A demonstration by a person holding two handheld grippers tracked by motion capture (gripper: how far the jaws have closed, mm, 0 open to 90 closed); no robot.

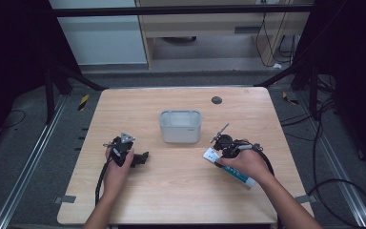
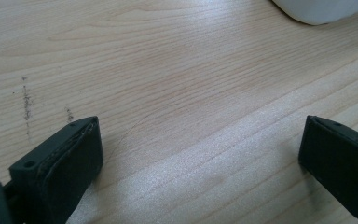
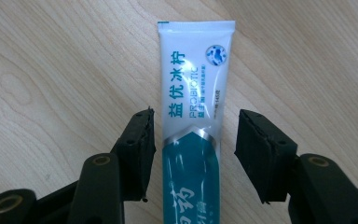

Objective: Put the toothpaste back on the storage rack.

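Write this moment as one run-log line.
right gripper: open, astride tube, left pad touching | left gripper: open, nothing between | bin: mid-table

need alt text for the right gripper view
A white and teal toothpaste tube lies flat on a pale wooden table, between the two black fingers of the right gripper. The left finger sits at its edge; a gap remains on the right.

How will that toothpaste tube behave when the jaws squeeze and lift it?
The toothpaste tube looks soft, so it will probably dent. Its glossy skin may slip. Lying flat on the table, it seems unlikely to roll.
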